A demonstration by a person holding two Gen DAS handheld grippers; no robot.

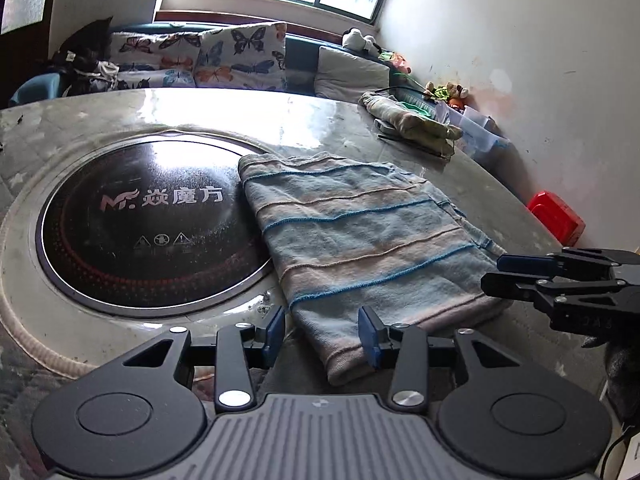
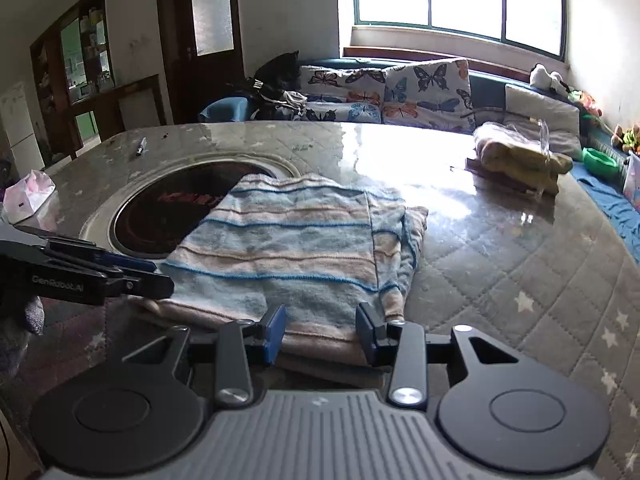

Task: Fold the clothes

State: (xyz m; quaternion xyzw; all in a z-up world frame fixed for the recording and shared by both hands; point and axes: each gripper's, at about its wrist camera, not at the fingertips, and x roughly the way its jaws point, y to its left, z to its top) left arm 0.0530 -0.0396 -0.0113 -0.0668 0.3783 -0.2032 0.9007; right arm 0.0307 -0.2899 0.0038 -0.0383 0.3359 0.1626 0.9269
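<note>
The striped blue-and-beige terry garment [image 1: 360, 236] lies folded into a flat rectangle on the grey quilted, plastic-covered table [image 2: 520, 260], its far corner overlapping the round black glass heater plate [image 1: 148, 232] set into the tabletop. My left gripper [image 1: 326, 334] hovers over the near left corner of the fold, fingers spread with the cloth edge visible between them but not pinched. My right gripper [image 2: 322, 332] sits at the near edge further right, fingers likewise spread, straddling the stacked hem without pressing on it. Both tools point down at a slant toward the near edge, which I judge suits either releasing a finished fold or taking hold for another one. The layered edges at the right side are slightly offset, so I judge the stack could slide if it is lifted unevenly. A second bundled cloth [image 2: 520, 160] rests well apart, near the table's far edge.
</note>
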